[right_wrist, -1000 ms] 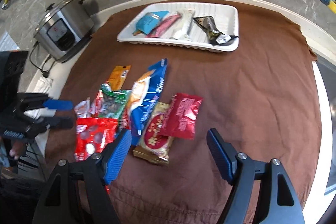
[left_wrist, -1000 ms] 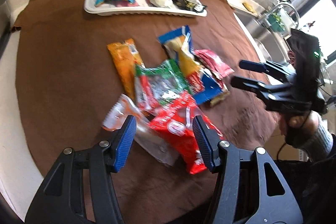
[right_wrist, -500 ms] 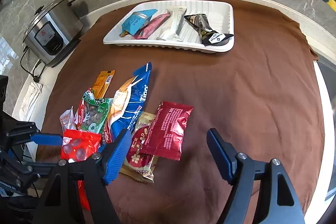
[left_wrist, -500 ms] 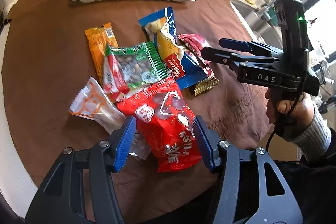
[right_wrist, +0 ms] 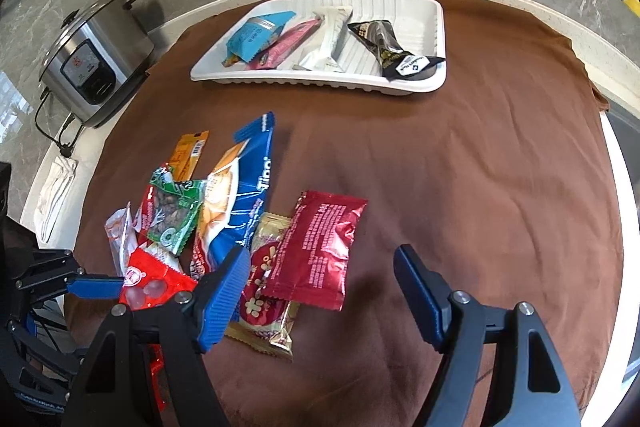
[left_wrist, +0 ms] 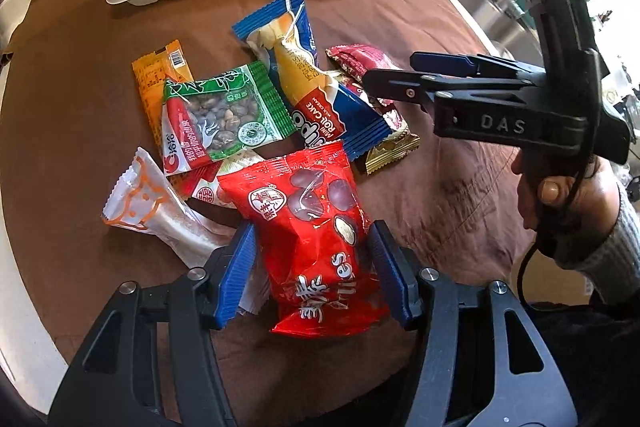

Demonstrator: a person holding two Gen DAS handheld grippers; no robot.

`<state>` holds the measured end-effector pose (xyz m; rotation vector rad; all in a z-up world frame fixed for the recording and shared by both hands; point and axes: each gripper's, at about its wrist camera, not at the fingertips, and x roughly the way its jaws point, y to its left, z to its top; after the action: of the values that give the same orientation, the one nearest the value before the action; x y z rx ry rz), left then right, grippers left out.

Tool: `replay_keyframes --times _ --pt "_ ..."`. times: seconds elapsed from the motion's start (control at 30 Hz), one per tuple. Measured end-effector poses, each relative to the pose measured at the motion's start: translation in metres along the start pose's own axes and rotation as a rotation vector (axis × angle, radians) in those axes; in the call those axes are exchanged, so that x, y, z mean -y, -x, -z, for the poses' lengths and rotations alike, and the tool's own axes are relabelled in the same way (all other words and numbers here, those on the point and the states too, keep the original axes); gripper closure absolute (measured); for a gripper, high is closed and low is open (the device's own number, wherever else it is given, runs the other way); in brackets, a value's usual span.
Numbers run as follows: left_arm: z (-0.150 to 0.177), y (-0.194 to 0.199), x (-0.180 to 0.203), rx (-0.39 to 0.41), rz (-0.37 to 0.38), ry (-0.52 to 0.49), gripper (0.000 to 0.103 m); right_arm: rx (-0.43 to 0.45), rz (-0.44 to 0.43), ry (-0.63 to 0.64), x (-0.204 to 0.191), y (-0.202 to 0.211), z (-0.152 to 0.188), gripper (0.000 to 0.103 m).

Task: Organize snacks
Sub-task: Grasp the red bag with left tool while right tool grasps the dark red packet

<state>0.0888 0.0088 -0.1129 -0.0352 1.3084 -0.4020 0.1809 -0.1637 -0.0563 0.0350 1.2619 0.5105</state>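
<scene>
Left gripper (left_wrist: 310, 273): jaws apart, straddling the glossy red crinkly snack bag (left_wrist: 312, 243), pads beside its edges, not visibly pressing. The bag lies at the near end of the heap on the brown cloth (left_wrist: 72, 75), overlapping a clear white-and-orange wrapper (left_wrist: 148, 203). Advice: close on the bag's middle alone, keep the wrapper out, lift clear. Right gripper (right_wrist: 320, 291): jaws wide, empty, above the dark red foil packet (right_wrist: 316, 247). Destination, presumably: white ribbed plastic tray (right_wrist: 432, 39), far side.
</scene>
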Motion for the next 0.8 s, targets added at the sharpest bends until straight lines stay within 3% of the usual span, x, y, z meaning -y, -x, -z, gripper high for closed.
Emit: replay_keyframes --times 0.13,0.33,0.47,0.8 --pt "0.001 0.000 0.000 0.008 0.010 -0.017 0.052 -0.024 0.008 0.003 0.000 -0.009 -0.003 0.028" --pt "0.006 0.002 0.004 0.019 -0.002 -0.051 0.058 -0.024 0.019 0.010 0.000 -0.012 -0.006 0.057" --pt "0.007 0.004 0.001 0.024 0.009 -0.044 0.067 -0.012 0.025 0.008 0.003 -0.009 -0.005 0.057" --pt "0.005 0.012 -0.007 0.037 0.055 -0.025 0.071 0.036 -0.022 -0.046 0.016 0.010 -0.003 0.057"
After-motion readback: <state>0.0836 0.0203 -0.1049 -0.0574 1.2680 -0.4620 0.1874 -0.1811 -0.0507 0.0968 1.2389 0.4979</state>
